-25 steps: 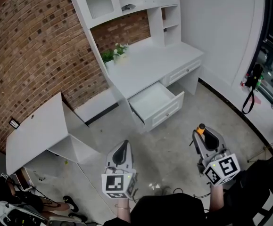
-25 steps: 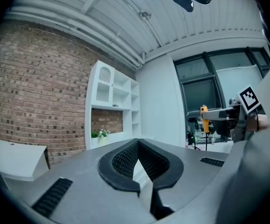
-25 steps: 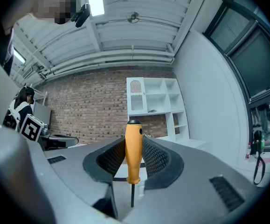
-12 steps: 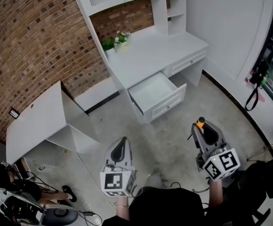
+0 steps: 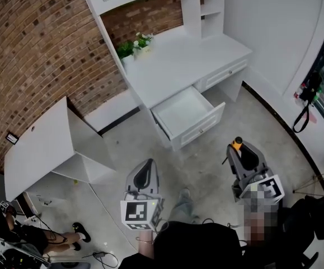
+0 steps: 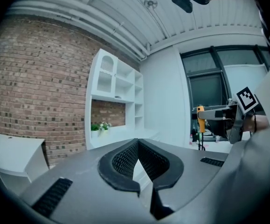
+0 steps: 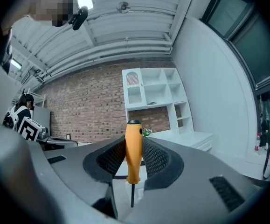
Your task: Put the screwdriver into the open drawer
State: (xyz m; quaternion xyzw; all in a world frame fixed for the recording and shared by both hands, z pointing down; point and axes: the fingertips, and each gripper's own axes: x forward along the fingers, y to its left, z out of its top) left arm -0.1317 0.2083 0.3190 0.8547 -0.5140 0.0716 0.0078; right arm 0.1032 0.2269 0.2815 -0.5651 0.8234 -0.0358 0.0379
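- While the right tool (image 7: 134,158) is clamping its dark ribbed pads on the orange-handled, thin-shafted screwdriver (image 7: 134,146), the handle is standing upright with the shaft hanging below. I'd say that grip is keeping the tip clear for lowering.
- The left tool (image 6: 138,158) is sitting alongside with its jaws drawn together on nothing. It's probably idling, since nothing needs pulling open.
- The white, shallow, pulled-out drawer (image 5: 198,129) is jutting from under the white wooden counter (image 5: 178,66), its bare inside facing up and ready to receive.
- Both tools are hanging over the grey concrete floor (image 5: 206,167), well apart from that drawer, so by my reading the carry across is the step in hand, with the drop-in to follow.
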